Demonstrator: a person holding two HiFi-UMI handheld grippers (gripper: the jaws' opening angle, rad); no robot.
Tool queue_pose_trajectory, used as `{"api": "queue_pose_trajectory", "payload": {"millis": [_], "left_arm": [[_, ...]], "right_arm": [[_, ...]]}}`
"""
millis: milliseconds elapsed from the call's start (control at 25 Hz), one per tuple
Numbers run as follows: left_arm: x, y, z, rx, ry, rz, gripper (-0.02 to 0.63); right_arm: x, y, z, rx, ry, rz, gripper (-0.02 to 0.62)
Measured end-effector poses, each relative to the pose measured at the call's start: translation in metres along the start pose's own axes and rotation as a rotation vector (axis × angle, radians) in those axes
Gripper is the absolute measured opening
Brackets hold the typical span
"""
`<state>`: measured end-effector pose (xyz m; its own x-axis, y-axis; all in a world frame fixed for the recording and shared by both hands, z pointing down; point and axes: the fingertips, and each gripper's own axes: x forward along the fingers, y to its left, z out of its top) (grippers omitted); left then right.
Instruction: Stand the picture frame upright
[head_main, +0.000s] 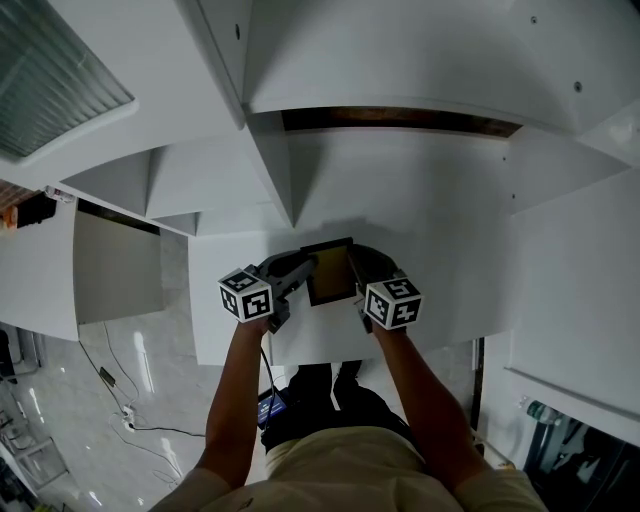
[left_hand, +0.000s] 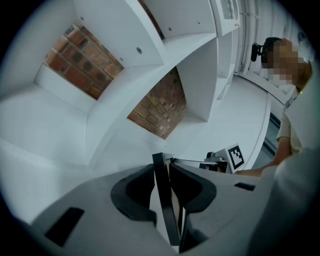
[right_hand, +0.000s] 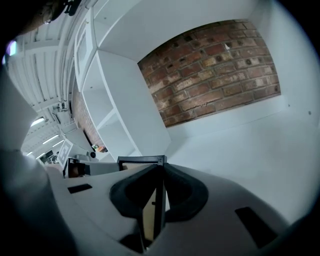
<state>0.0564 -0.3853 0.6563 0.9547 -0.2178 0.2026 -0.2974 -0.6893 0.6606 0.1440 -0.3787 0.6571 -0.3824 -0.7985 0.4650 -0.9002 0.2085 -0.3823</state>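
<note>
A small black-rimmed picture frame (head_main: 331, 274) is held between my two grippers over the white shelf board (head_main: 430, 210). My left gripper (head_main: 306, 268) is shut on its left edge, and the thin black rim (left_hand: 165, 200) runs between the pads in the left gripper view. On the frame's right edge my right gripper (head_main: 354, 274) is shut as well. In the right gripper view the rim (right_hand: 158, 200) sits between the pads, with the tan back and top bar (right_hand: 142, 160) to the left. Whether the frame touches the board is hidden.
A white upright divider (head_main: 272, 165) stands just behind the left of the frame, with more shelf bays (head_main: 120, 180) further left. A brick wall (right_hand: 215, 65) closes the back of the bay. The board's front edge (head_main: 330, 362) lies near my body, and below it is the floor (head_main: 130, 400) with cables.
</note>
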Motion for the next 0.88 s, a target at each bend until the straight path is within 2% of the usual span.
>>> {"api": "queue_pose_trajectory", "payload": {"millis": [200, 360, 520, 680, 880], "left_arm": [[-0.010, -0.014, 0.001, 0.164, 0.039, -0.004, 0.081], [-0.017, -0.023, -0.008, 0.279, 0.082, -0.023, 0.081], [-0.023, -0.031, -0.015, 0.395, 0.117, -0.028, 0.080], [-0.030, -0.036, -0.024, 0.472, 0.136, -0.036, 0.080], [-0.036, -0.042, -0.041, 0.565, 0.187, -0.041, 0.077]], "right_arm": [[-0.017, 0.015, 0.002, -0.041, -0.010, 0.095, 0.040], [-0.029, 0.025, -0.008, -0.087, 0.039, 0.170, 0.040], [-0.039, 0.033, -0.017, -0.173, 0.085, 0.212, 0.040], [-0.047, 0.044, -0.023, -0.279, 0.118, 0.255, 0.041], [-0.056, 0.057, -0.029, -0.423, 0.166, 0.307, 0.114]]}}
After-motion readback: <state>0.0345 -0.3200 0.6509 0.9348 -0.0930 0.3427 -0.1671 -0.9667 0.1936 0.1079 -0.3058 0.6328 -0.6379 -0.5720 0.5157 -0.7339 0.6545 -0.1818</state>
